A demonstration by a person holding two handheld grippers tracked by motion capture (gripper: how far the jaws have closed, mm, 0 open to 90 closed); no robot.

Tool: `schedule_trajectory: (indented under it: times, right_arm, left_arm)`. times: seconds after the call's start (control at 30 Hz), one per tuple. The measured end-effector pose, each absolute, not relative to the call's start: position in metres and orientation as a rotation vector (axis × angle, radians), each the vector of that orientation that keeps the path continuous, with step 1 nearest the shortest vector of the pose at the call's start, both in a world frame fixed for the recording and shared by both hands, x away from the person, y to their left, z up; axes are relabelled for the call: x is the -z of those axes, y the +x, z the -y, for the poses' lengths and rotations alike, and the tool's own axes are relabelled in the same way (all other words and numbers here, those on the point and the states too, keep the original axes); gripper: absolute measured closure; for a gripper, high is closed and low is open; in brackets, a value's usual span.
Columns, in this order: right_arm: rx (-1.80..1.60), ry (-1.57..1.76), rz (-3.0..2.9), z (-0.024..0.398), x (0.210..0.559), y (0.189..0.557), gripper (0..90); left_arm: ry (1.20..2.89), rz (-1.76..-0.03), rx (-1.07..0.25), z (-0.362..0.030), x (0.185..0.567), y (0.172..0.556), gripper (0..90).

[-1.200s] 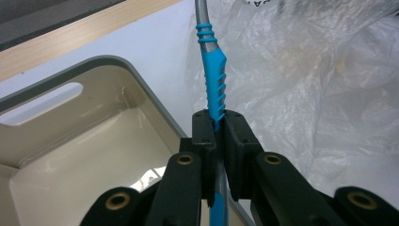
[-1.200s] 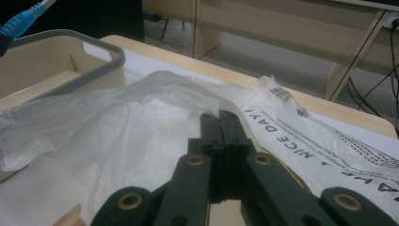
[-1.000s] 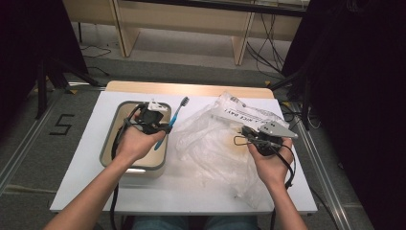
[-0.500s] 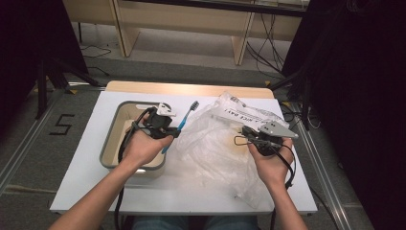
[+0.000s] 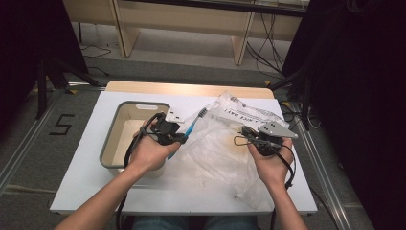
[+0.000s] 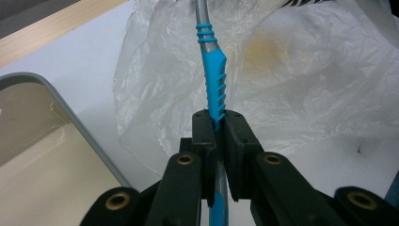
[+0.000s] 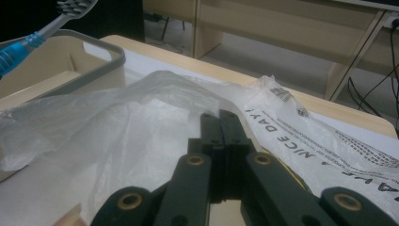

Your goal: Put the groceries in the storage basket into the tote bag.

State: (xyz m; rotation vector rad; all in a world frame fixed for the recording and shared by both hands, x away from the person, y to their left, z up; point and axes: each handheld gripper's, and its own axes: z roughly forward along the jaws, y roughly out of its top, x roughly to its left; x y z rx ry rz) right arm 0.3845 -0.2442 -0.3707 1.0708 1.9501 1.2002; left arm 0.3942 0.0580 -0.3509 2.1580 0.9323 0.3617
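High view: left gripper [image 5: 176, 135] carries a blue toothbrush [image 5: 190, 128] toward the plastic bag [image 5: 225, 143].
Left jaws clamp its handle; right gripper [image 5: 253, 137] looks pinched on the film. Lift that edge, lead bristles-first.

We see a white rectangular table top [image 5: 86, 163] with a light wooden edge strip [image 5: 191, 89] along its far side. Two things lie directly on it: a cream-coloured plastic tub with a grey rim [image 5: 111, 143] on the left half, and a crumpled clear plastic bag with black printed lettering [image 5: 225, 153] spread over the middle and right, just beside the tub.
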Motion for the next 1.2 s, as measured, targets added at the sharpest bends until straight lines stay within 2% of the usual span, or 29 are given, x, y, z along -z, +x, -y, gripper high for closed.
schedule_trajectory:
  times: [1.2]
  right_arm:
    - [-1.203,1.067,-1.950,0.244,0.370,0.384,90.0]
  left_arm:
    - [2.262,-0.829,-0.290,-0.016,0.373,0.378,83.4]
